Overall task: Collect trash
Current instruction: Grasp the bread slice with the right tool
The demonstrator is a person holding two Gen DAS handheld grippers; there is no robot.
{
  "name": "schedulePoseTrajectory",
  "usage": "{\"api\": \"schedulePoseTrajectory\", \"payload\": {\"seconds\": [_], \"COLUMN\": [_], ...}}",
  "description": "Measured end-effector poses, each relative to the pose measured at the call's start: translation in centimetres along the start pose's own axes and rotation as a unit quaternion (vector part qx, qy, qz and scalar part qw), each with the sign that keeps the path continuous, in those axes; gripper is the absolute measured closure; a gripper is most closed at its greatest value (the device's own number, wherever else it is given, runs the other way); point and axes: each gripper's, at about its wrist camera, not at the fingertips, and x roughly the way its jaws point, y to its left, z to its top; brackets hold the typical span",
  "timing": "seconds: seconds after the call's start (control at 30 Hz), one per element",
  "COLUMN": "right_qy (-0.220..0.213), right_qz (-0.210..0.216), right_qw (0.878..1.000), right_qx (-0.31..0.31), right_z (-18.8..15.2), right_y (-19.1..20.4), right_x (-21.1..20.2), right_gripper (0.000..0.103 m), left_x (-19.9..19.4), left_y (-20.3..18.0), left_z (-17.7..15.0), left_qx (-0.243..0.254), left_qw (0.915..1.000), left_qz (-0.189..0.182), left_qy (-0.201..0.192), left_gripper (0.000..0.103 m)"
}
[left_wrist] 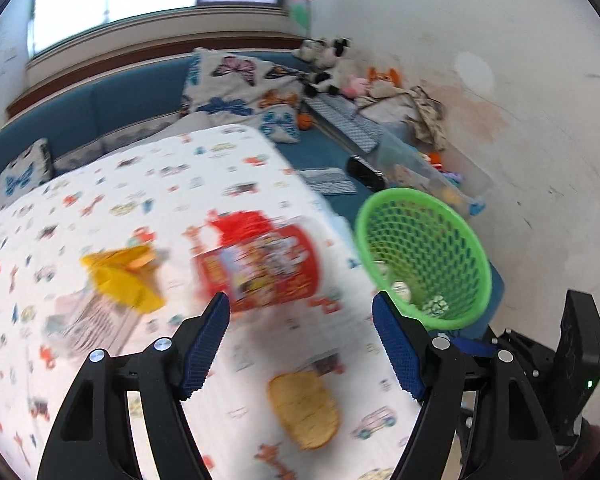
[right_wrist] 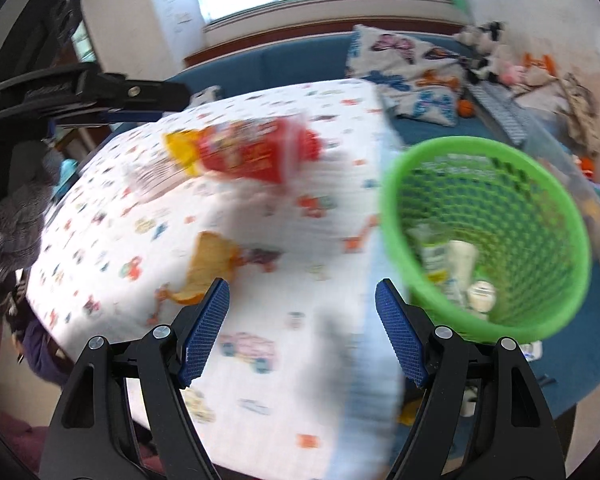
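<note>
A red snack canister (left_wrist: 260, 264) lies on its side on the patterned tablecloth (left_wrist: 100, 208), just ahead of my open, empty left gripper (left_wrist: 300, 308). A yellow wrapper (left_wrist: 124, 276) lies to its left and a tan crinkled wrapper (left_wrist: 304, 412) lies between the left fingers. In the right wrist view the canister (right_wrist: 252, 152) is far ahead, the tan wrapper (right_wrist: 208, 268) sits near the left fingertip. My right gripper (right_wrist: 302, 294) is open and empty. A green mesh basket (right_wrist: 488, 236) with several bits of trash stands at the table's right edge; it also shows in the left wrist view (left_wrist: 424, 256).
A blue sofa (left_wrist: 100, 120) with butterfly cushions (left_wrist: 236, 84) and plush toys (left_wrist: 328, 60) runs behind the table. A clear plastic bin (left_wrist: 432, 168) of toys sits by the wall. The left gripper's body (right_wrist: 80, 88) shows at the upper left of the right wrist view.
</note>
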Motion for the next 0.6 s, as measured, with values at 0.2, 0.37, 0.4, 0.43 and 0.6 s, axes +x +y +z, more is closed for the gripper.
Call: {"api": "schedulePoseTrajectory", "payload": {"seconds": [0.2,0.37,0.4,0.43,0.6], "right_qy": [0.018,0.037,0.04,0.043,0.051], "right_qz": [0.038,0.045,0.036,0.032,0.003], "right_qw": [0.999,0.998,0.998,0.998,0.998], "right_qx": [-0.023,-0.034,-0.036,-0.036,-0.035], "right_z": [-0.1,-0.3,-0.4,-0.4,0.1], "right_y": [4.1,6.5,6.9,7.2,8.3], "right_x": [2.3,4.6,5.2,5.7,7.8], "right_gripper": [0.028,0.029,0.03,0.03,0.031], "left_x": [-1.1,-1.9,-2.0,-2.1,-2.4], "left_y": [3.8,6.3,6.9,7.3,8.7], "left_z": [-1.9,-3.7,-4.0,-4.3,-5.5], "left_qx": [-0.042,-0.065,-0.07,-0.074,-0.087], "left_qw": [0.999,0.9976,0.9973,0.997,0.996], "left_qz": [0.013,0.023,0.023,0.023,0.022], "left_qy": [-0.006,-0.004,-0.004,-0.004,-0.003], "left_gripper": [0.032,0.032,0.032,0.032,0.032]}}
